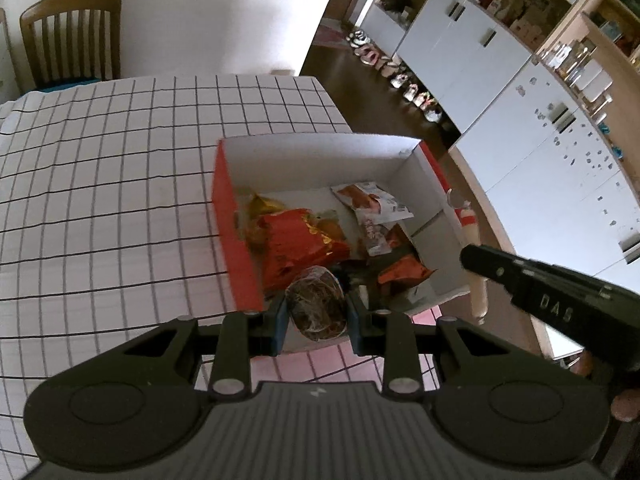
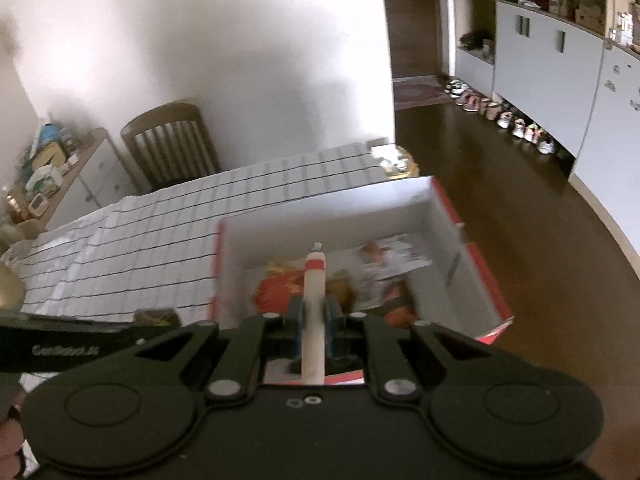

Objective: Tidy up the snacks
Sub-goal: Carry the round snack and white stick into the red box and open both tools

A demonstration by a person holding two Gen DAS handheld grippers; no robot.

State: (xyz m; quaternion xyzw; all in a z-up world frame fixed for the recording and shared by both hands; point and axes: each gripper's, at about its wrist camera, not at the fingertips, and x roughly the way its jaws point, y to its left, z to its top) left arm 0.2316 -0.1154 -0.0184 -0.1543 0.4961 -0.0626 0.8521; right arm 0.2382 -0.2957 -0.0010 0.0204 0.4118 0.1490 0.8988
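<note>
On the grid-patterned tablecloth (image 1: 100,200), near its right edge, we record one red box (image 1: 236,256) with white inner walls. Inside it lie an orange-red packet (image 1: 296,240) against the left wall, a white packet (image 1: 372,200) toward the far right corner, and further wrappers along the near side. Our left gripper (image 1: 318,314) is clamped on a round, clear-wrapped brown snack (image 1: 318,304) above the box's near edge. Our right gripper (image 2: 314,326) is closed on a slim cream stick snack (image 2: 314,300) with a red band, above the box's near side. A wooden chair (image 1: 72,36) stands beyond the far edge.
</note>
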